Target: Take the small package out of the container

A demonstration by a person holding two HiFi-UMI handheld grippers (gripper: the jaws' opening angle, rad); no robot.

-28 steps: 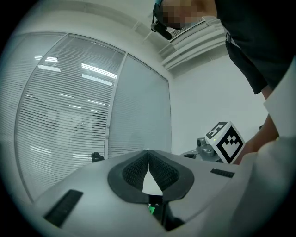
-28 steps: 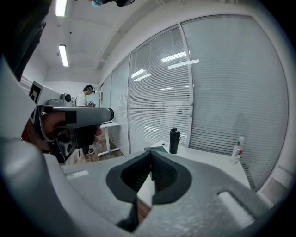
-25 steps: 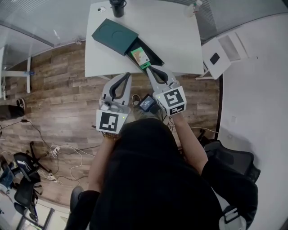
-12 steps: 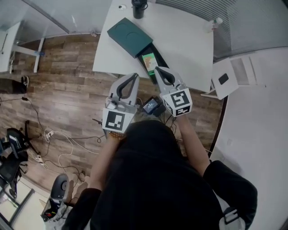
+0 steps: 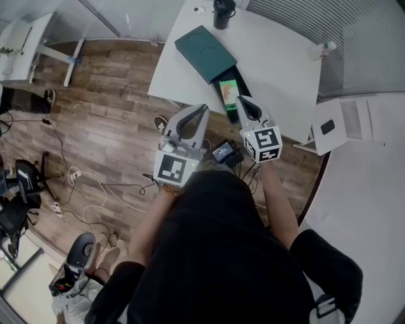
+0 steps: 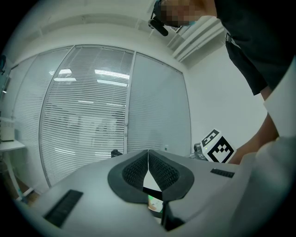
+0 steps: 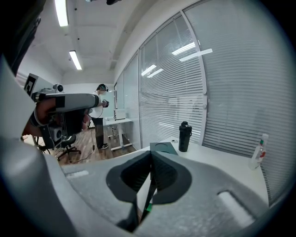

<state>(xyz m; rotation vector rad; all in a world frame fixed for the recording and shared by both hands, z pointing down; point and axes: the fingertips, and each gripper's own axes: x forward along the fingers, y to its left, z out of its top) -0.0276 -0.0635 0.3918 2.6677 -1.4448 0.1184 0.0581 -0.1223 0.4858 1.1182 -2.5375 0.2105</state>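
The small package (image 5: 228, 90), green-faced, lies in the open black drawer end (image 5: 233, 111) of the container (image 5: 204, 53), whose dark green sleeve covers the far half. It sits just ahead of the right gripper (image 5: 243, 100) and a little to that gripper's left, nearer to it than to the left gripper (image 5: 203, 108), roughly between the lines on which the two tools point. From the head view the right tip hangs at the drawer's near edge; whether it touches the box I cannot tell.

In the right gripper view the right gripper (image 7: 151, 153) has its two dark pads pressed flat together, with nothing between them. A sliver of green shows low through the gap below the pads. The left gripper (image 6: 148, 152) stands the same way, pads meeting at the tip and empty, and the package (image 6: 155, 203) peeks through the opening under them.

Beyond the container, further ahead of both tools, a black bottle (image 5: 223, 11) stands on the white table (image 5: 278, 66). Off to the right gripper's far right is a small white bottle (image 5: 323, 48). The left gripper hangs over the wood floor (image 5: 114, 95), just short of the table's edge. Down the room, left of the right gripper, a person (image 7: 98, 115) stands by a desk.
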